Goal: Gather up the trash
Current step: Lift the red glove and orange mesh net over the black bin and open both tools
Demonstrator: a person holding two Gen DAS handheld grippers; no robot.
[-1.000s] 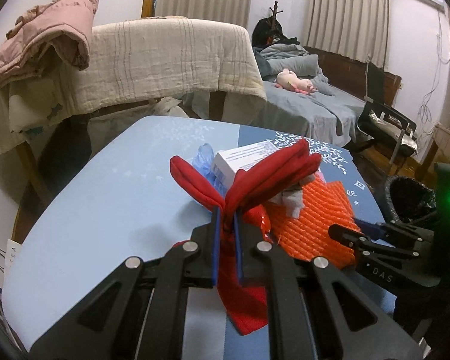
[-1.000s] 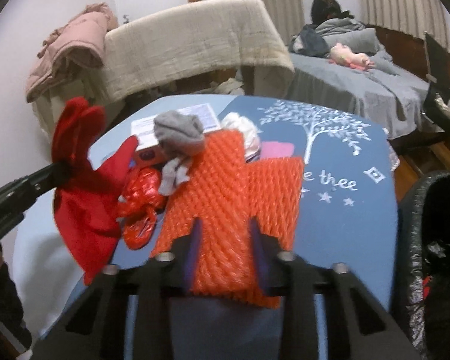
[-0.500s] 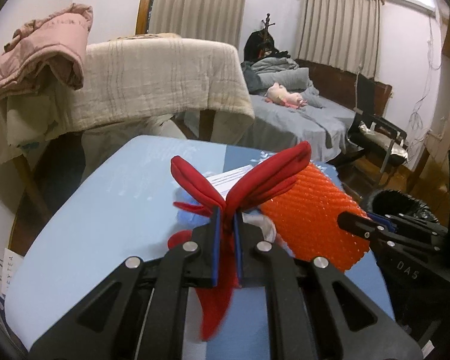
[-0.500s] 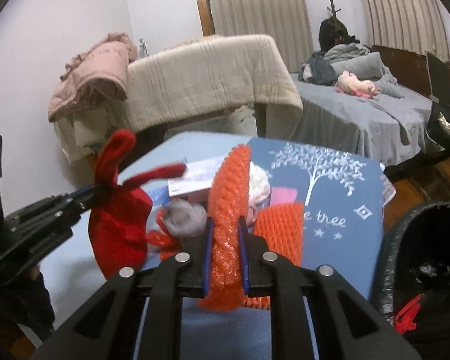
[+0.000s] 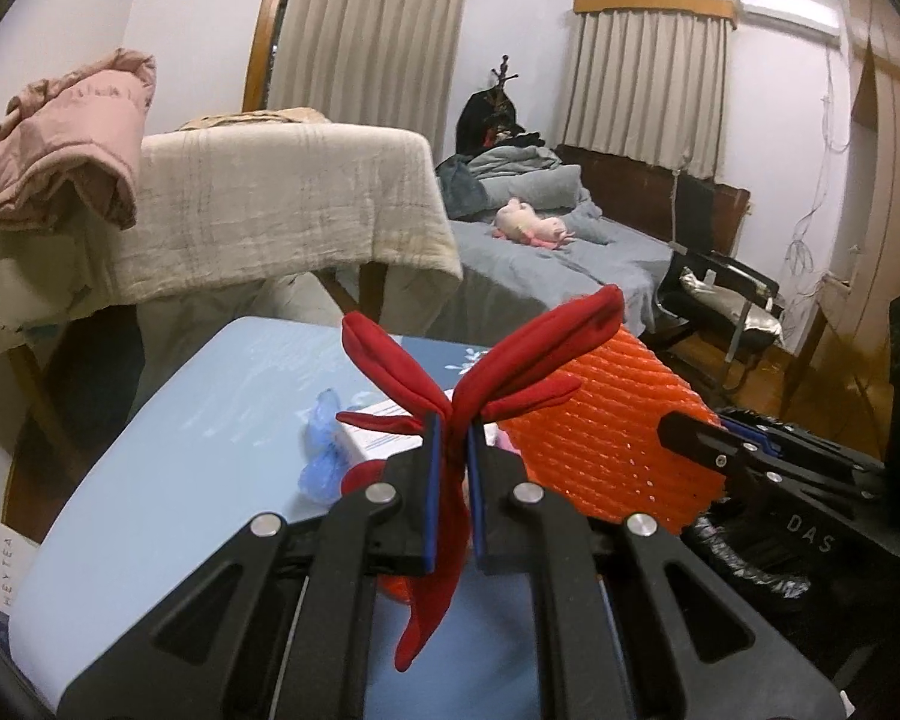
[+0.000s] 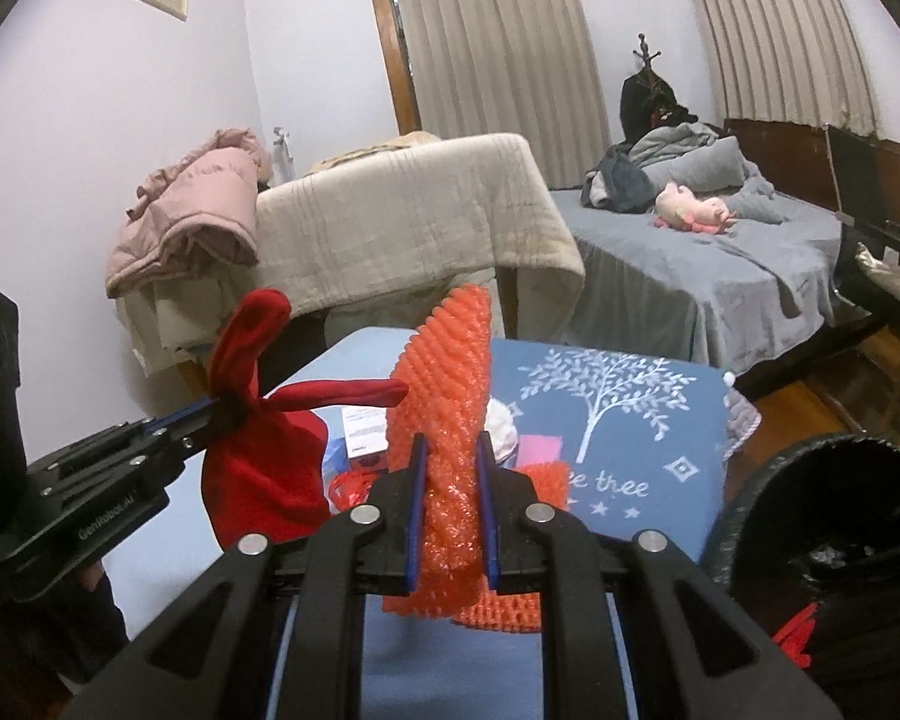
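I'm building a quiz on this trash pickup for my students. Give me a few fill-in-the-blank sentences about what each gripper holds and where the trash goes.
1. The left gripper is shut on a ____ cloth glove.
2. The right gripper is shut on a piece of ____ foam netting.
3. A small box lies on the ____ table.
4. The bin beside the table is lined with a ____ bag.

Missing words: red; orange; blue; black
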